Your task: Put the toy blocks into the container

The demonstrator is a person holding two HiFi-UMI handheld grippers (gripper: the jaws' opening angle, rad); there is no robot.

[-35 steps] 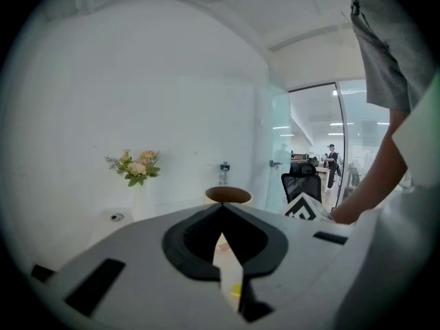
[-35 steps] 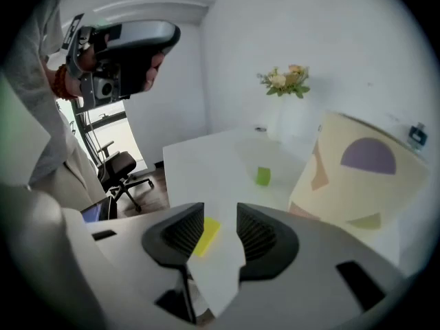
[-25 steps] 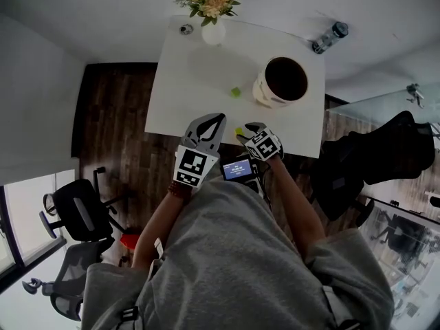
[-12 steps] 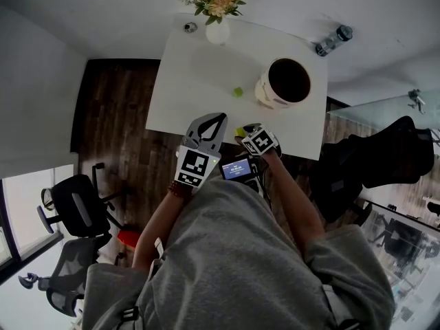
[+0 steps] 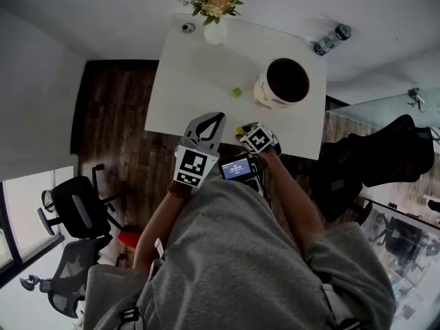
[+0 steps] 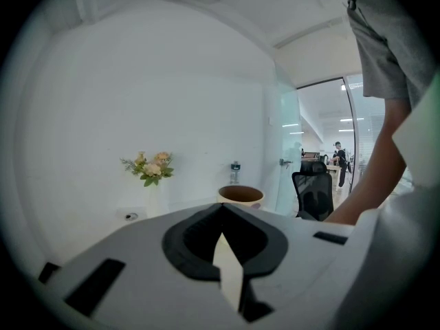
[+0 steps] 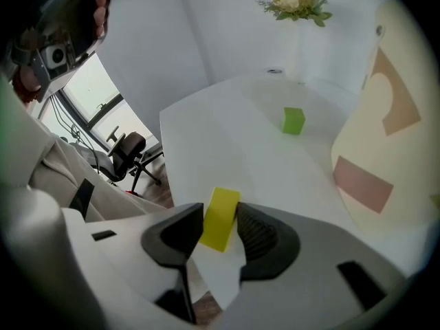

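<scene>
A yellow block (image 7: 220, 220) lies near the white table's front edge (image 5: 206, 126) and shows between my right gripper's jaws (image 7: 220, 213). Those jaws have just been closing, and both pads now press on the block's sides. In the head view the right gripper (image 5: 242, 133) points steeply down over the yellow block (image 5: 239, 130). A green block (image 5: 236, 92) sits further in on the table, left of the cream container (image 5: 263, 93) with its dark inside. My left gripper (image 5: 218, 117) hovers at the table edge, shut and empty, its tips (image 6: 221, 208) meeting.
A vase of flowers (image 5: 214, 26) and a small round object (image 5: 187, 27) stand at the table's far edge, a bottle (image 5: 330, 38) at the far right corner. Office chairs (image 5: 75, 215) stand on the wooden floor to the left, and a dark chair (image 5: 385, 153) to the right.
The right gripper has tipped further down over the yellow block and its jaws have closed onto it. The left gripper has stayed where it was.
</scene>
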